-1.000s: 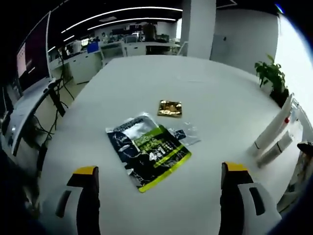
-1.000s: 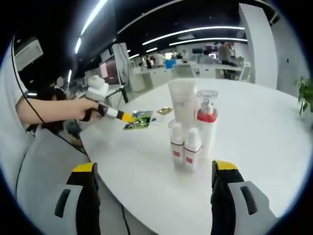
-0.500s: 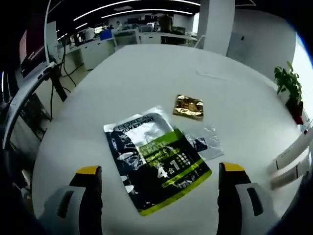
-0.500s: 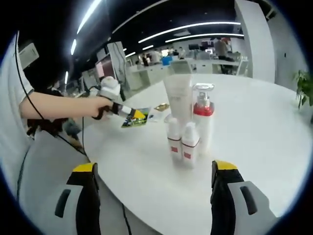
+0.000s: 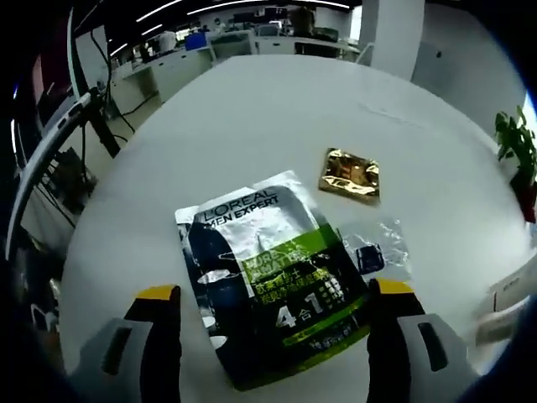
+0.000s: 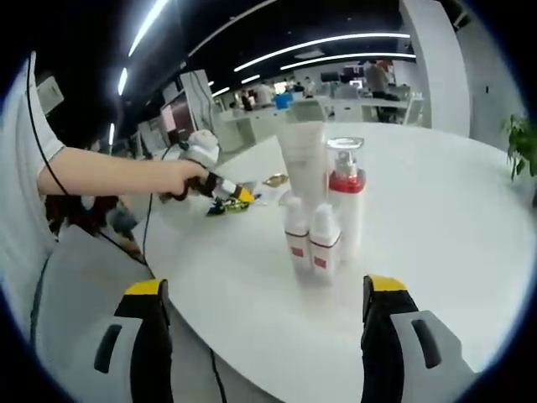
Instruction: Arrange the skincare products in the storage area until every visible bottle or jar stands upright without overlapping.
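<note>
Left tongs (image 5: 273,294) have closed in on the sachet (image 5: 268,285) (jaws spread).

Left gripper (image 5: 273,294) nearer sachet (image 5: 268,285) — (seemingly lower).

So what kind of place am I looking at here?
Most likely an open-plan office: a big white table, rows of desks with monitors behind, long ceiling strip lights and a potted plant by the wall.

A glossy foil sachet (image 5: 273,285) and crinkled gold foil packet (image 5: 349,175) lie on the smooth matt white table (image 5: 252,117).
</note>
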